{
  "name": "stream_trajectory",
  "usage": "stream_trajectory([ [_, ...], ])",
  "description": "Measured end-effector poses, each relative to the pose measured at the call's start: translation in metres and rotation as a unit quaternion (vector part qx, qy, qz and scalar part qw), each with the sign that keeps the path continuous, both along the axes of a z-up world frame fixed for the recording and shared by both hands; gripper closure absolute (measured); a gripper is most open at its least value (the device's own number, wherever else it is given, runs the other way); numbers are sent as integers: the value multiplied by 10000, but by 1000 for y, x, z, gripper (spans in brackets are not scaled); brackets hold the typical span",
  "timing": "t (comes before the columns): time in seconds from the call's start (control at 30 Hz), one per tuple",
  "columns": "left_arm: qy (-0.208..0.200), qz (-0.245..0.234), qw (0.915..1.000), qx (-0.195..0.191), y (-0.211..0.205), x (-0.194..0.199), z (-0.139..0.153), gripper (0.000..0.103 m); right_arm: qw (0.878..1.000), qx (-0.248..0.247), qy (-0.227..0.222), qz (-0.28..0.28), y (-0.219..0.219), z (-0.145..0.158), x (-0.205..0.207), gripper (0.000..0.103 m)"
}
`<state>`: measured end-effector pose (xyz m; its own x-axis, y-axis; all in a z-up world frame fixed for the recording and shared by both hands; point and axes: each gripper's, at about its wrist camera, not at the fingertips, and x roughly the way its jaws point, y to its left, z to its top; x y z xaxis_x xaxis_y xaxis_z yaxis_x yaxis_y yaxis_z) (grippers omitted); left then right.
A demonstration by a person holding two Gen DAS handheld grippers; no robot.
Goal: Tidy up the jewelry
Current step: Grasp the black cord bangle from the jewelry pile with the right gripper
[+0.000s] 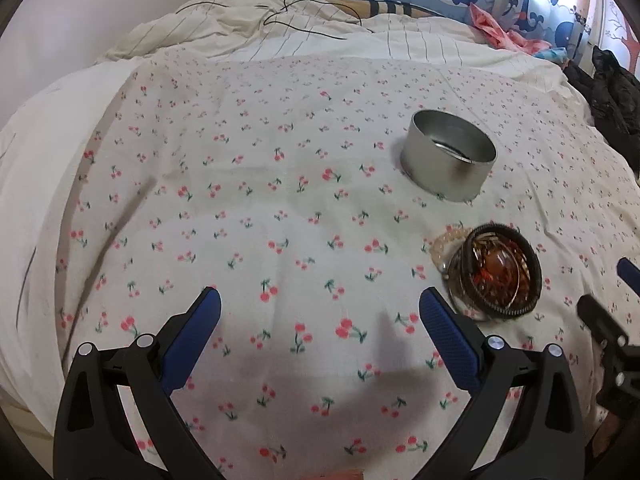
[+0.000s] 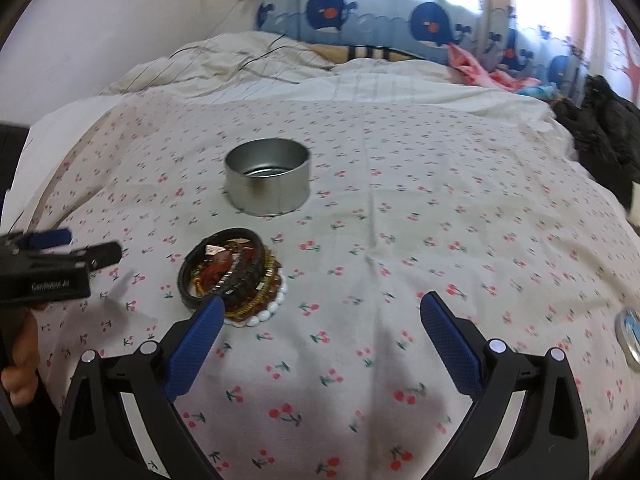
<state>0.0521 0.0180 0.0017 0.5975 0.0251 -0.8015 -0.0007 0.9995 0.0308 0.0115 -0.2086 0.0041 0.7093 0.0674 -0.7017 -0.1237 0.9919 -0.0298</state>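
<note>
Bracelets lie in one stack on the cherry-print sheet, just in front of the open tin, near but not touching it. I judge they were heaped there so each can go straight into the tin; something thin and curved already seems to lie on its floor, though I cannot tell what. The stack holds a black ring on top, amber and brown bands under it, and white beads at the bottom.

My right gripper hangs spread wide over the sheet, holding nothing, its left finger tip just at the near edge of the stack. My left gripper is likewise spread and empty, with the stack just beyond its right finger. Neither has closed on anything, so sorting looks barely begun.

On the left gripper's body, seen from the right wrist, pale lettering reads roughly "Genrobot.ai"; it is small and I am not sure of it. A round lid-like disc lies at the far right edge.
</note>
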Motion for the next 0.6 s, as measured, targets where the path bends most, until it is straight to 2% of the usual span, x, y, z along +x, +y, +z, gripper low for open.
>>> stream_trajectory([
  [0.03, 11, -4, 10000, -10, -1, 2, 0, 7, 10000, -2, 31, 70, 2, -1, 2, 21],
  [0.1, 41, -15, 10000, -32, -3, 3, -2, 7, 9995, 82, 194, 254, 7, -4, 10, 34],
  [0.27, -1, -140, 9999, 74, -14, 4, -3, 7, 9972, 318, 403, 549, 12, -4, 34, 47],
  [0.33, 21, -160, 9999, 15, -15, 5, -4, 7, 9959, 338, 473, 697, 14, -3, 44, 58],
  [0.5, 36, -153, 9999, -24, -14, 7, -5, 7, 9913, 292, 712, 1064, 23, -8, 69, 78],
  [0.6, 48, -139, 9999, -43, -13, 10, -6, 7, 9891, 210, 845, 1186, 27, -14, 76, 80],
])
